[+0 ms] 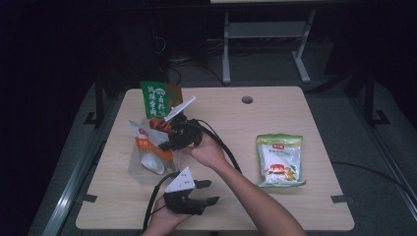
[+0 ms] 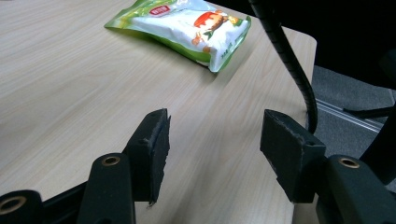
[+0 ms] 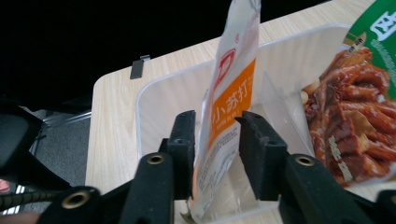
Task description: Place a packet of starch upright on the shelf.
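Note:
A clear plastic bin [image 1: 134, 169] stands at the table's left. In it a white and orange packet [image 1: 146, 142] stands tilted next to a green packet [image 1: 156, 98] with a picture of braised food. My right gripper [image 1: 168, 144] reaches into the bin. In the right gripper view the right gripper [image 3: 217, 119] has its jaws close on either side of the white and orange packet [image 3: 229, 98], beside the green packet [image 3: 348, 107] and inside the bin [image 3: 159, 102]. My left gripper [image 1: 212, 191] hovers open near the front edge, and the left gripper [image 2: 212, 135] holds nothing.
A green and white packet [image 1: 279, 160] lies flat on the table's right side, also the green and white packet [image 2: 182, 28] ahead of the left jaws. A black cable [image 2: 289, 60] runs past them. A round hole [image 1: 247, 100] sits near the far edge.

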A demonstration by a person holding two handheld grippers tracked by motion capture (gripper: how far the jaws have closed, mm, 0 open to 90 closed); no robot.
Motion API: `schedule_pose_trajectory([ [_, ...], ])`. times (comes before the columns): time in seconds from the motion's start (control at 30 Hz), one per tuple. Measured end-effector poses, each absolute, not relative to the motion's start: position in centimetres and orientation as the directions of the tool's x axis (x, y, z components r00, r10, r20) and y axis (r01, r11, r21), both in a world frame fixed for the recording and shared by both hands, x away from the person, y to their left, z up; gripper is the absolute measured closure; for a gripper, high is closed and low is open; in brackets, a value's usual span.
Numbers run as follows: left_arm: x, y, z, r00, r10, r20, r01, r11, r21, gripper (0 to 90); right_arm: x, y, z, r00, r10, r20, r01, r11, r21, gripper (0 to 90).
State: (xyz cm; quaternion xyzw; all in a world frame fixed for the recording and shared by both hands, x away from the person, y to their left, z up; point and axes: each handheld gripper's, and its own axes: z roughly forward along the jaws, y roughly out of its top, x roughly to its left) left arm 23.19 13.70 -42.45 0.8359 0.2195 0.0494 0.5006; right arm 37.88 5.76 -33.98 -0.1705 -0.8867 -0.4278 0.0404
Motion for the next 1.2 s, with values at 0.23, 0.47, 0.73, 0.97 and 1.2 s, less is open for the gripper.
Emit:
schedule_pose_trajectory([
  [0.23, 23.3, 13.6, -42.6, 0.9, 0.415, -0.135, 0.319, -0.414, 0.852, 40.7, 37.7, 3.5, -33.1, -0.937, 0.279, 0.211, 0.338, 0.569, 0.749, 56.2],
  [0.47, 23.4, 13.5, -42.6, 0.898, 0.416, -0.144, 0.327, -0.412, 0.85, 40.3, 37.5, 1.3, -32.5, -0.936, 0.281, 0.213, 0.339, 0.552, 0.762, 50.7],
  [0.73, 23.8, 13.7, -42.6, 0.894, 0.424, -0.143, 0.33, -0.41, 0.85, 38.3, 37.1, -1.4, -32.1, -0.928, 0.304, 0.214, 0.353, 0.537, 0.767, 46.9],
  [0.97, 23.9, 13.6, -42.6, 0.889, 0.431, -0.155, 0.34, -0.395, 0.853, 36.5, 36.7, -4.8, -32.0, -0.909, 0.346, 0.233, 0.39, 0.506, 0.77, 44.8],
  [1.2, 24.0, 13.3, -42.8, 0.888, 0.433, -0.155, 0.344, -0.402, 0.848, 35.6, 36.2, -7.5, -32.3, -0.895, 0.382, 0.229, 0.409, 0.5, 0.764, 43.2],
])
